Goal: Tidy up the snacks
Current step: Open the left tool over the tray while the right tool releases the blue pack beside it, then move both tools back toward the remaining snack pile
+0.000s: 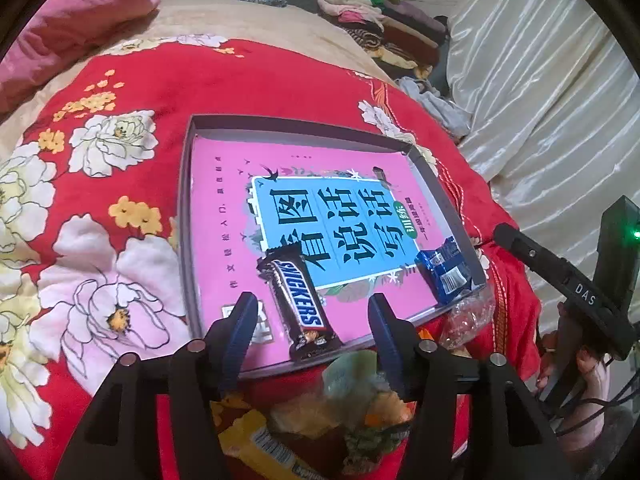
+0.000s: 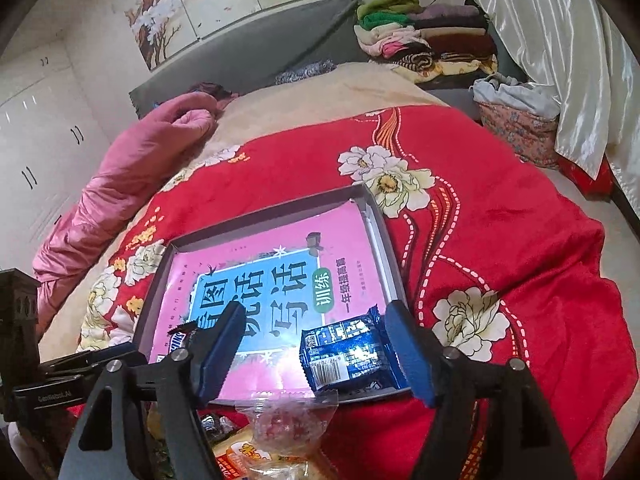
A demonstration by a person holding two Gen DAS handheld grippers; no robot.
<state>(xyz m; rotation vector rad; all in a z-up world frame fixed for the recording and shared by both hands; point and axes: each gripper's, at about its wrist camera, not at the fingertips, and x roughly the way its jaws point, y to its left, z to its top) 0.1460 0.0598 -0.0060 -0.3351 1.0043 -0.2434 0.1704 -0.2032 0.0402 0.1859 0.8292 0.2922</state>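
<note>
A shallow grey box (image 1: 185, 184) with a pink book inside lies on the red floral quilt; it also shows in the right wrist view (image 2: 384, 240). A Snickers bar (image 1: 300, 304) lies in the box near its front edge, between the open fingers of my left gripper (image 1: 314, 316), which holds nothing. A blue snack packet (image 1: 446, 270) lies in the box's front right corner. In the right wrist view the blue packet (image 2: 346, 354) sits between the open fingers of my right gripper (image 2: 316, 344), untouched. Loose snacks (image 1: 280, 432) are piled in front of the box.
The red quilt (image 2: 500, 240) covers the bed. A pink duvet (image 2: 132, 168) lies at the far left. Folded clothes (image 2: 424, 36) are stacked at the headboard. A white curtain (image 1: 552, 80) hangs on the right. A clear packet of red sweets (image 2: 284, 420) lies before the box.
</note>
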